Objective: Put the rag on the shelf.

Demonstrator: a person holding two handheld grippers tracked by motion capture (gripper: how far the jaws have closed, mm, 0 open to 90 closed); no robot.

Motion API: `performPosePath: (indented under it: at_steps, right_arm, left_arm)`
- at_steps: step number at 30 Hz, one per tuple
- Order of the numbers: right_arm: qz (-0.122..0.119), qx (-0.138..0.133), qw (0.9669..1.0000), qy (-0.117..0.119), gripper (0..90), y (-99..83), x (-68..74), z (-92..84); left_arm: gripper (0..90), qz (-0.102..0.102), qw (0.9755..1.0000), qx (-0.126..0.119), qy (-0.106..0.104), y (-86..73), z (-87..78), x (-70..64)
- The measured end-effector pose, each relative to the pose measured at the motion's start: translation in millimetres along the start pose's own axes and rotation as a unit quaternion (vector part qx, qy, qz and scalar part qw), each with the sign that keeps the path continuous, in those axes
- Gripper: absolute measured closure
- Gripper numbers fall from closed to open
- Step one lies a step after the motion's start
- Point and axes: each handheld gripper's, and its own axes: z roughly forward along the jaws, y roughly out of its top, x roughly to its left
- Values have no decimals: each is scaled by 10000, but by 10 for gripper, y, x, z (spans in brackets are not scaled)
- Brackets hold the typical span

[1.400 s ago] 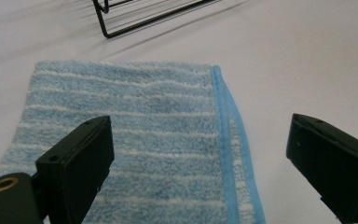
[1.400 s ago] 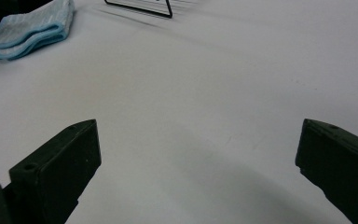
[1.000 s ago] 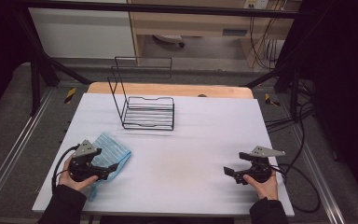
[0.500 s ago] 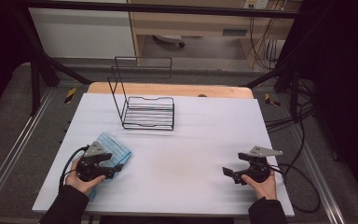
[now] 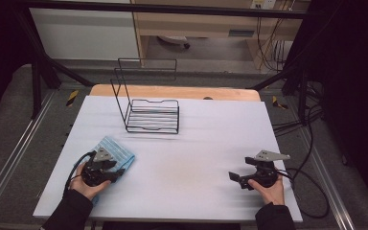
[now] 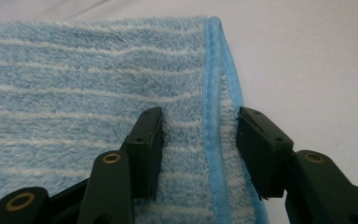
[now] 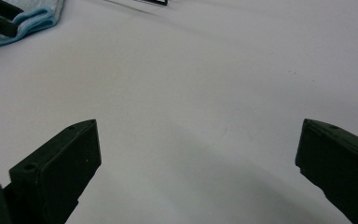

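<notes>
A blue towel with white stripes [image 5: 116, 149] lies folded on the white table [image 5: 196, 143] at the front left. My left gripper [image 5: 118, 173] rests on the towel's near right part. In the left gripper view the towel [image 6: 74, 79] lies under the jaws, and my left gripper [image 6: 199, 140] stands partly open astride the towel's stitched blue hem, which runs up between the two fingers [image 6: 145, 140]. My right gripper [image 5: 235, 178] is held low at the front right, jaws wide apart. In its own view my right gripper [image 7: 198, 158] has only bare table between its fingers.
A black wire rack [image 5: 151, 112] with a tall back frame stands at the back centre-left of the table. A wooden board edge [image 5: 172, 92] shows behind it. Cables [image 5: 311, 191] trail off the right side. The towel [image 7: 32, 18] and the rack's foot [image 7: 151, 2] show far off in the right gripper view.
My left gripper has shifted a little to the right onto the towel's edge. The right gripper has stayed nearly in place.
</notes>
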Motion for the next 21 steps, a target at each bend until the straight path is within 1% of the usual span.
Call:
performPosePath:
  at_steps: [4, 5, 6, 9, 16, 18, 20, 21]
  right_arm:
    - [-16, 15, 10000, 5, 6, 0, -2, 1]
    - [-25, 19, 10000, 2, 6, 0, -4, 1]
    - [-25, 19, 10000, -2, 6, 0, -4, 2]
    - [-25, 20, 10000, 3, 6, 0, -5, 4]
    - [-16, 23, 10000, -10, 6, 0, -6, 3]
    - [11, 25, 10000, -16, 6, 1, -4, 6]
    - [7, 24, 10000, -16, 6, 0, -4, 8]
    - [17, 26, 10000, -14, 6, 0, -3, 7]
  left_arm:
    - [527, -12, 10000, 49, 48, 12, 11, -11]
    - [538, -22, 10000, 59, 57, 15, 13, -12]
    - [568, -27, 9999, 88, 111, 21, 12, -10]
    - [596, -68, 9999, 105, 88, 26, 13, -2]
    - [657, -56, 9998, 156, 106, 43, 22, -10]
    - [701, 14, 9997, 178, 137, 54, 25, -24]
    - [749, 15, 9997, 180, 156, 57, 26, -27]
    - [774, 25, 9996, 181, 203, 59, 28, -26]
